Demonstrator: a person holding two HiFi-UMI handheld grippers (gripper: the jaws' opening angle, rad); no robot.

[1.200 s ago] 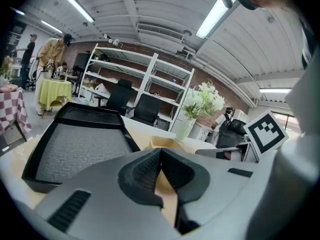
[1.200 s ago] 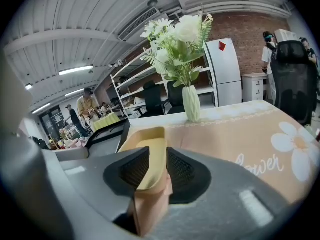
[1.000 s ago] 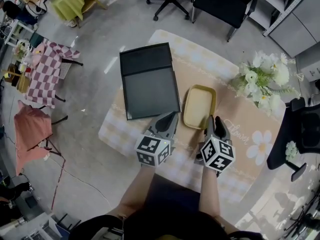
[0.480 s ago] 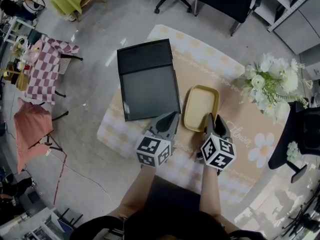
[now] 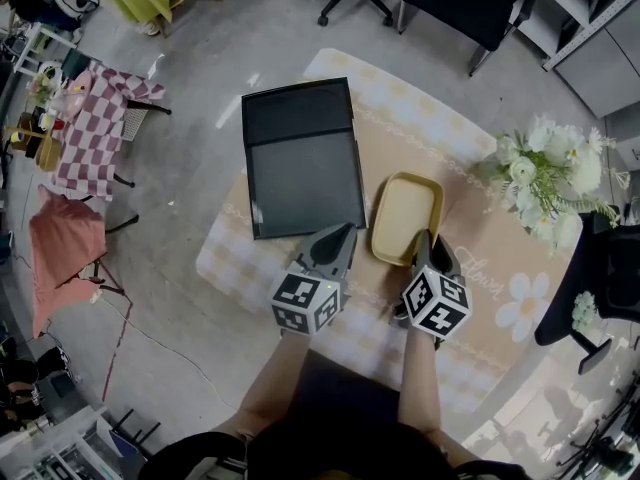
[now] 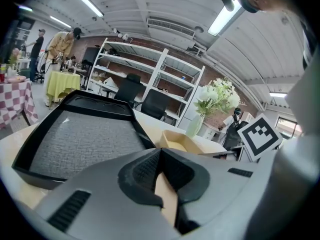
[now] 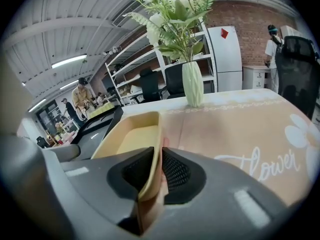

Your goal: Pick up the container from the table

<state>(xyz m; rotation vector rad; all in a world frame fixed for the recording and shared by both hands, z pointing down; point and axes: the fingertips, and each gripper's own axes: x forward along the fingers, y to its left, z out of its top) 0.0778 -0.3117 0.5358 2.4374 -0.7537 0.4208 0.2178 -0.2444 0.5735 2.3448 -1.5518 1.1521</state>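
Observation:
The container is a shallow yellow rectangular dish on the tan tablecloth; it also shows in the right gripper view and the left gripper view. My right gripper is at its near right corner. Its jaws are closing and the pads press the dish's near wall from both sides. My left gripper rests shut to the left of the dish, between it and the black tray, with nothing in it.
A big black tray lies left of the dish. A vase of white flowers stands at the table's right. The table edge is near my left hand. Office chairs stand beyond the table.
My right gripper has sunk a little at the dish's near end. The left gripper and the dish have kept their places.

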